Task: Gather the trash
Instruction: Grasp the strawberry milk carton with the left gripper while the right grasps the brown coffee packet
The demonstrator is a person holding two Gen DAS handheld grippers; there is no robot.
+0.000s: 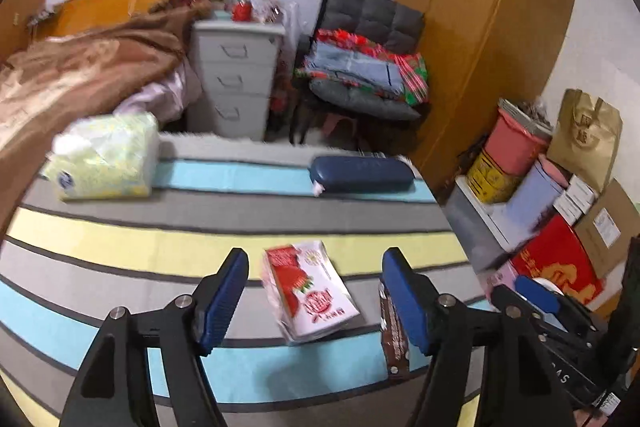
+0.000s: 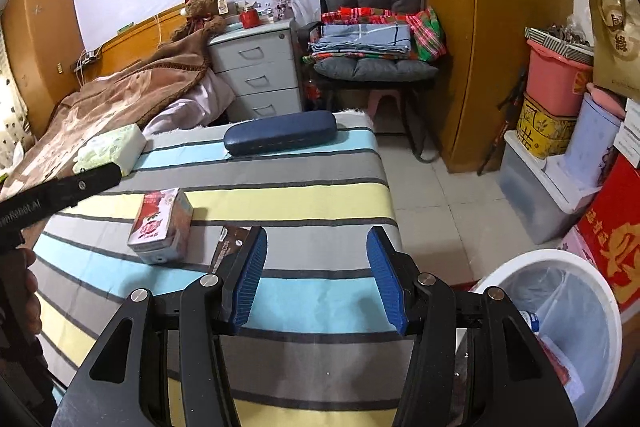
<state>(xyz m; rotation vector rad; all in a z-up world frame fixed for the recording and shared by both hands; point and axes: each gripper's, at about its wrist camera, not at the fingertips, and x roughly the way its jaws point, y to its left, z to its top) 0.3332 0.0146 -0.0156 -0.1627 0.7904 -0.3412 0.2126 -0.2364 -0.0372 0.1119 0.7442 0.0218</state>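
Here the left gripper (image 1: 312,291) stands wide open over the striped table (image 1: 160,251), a red carton (image 1: 310,291) lying loose between its pads. A brown wrapper (image 1: 394,343) is half hidden behind its right finger. The right gripper (image 2: 316,279) gapes empty; the bin (image 2: 560,311) is cut off by the frame.

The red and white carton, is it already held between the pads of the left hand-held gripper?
No, the red and white carton lies on the striped cover between the open pads of the left hand-held gripper, touching neither.
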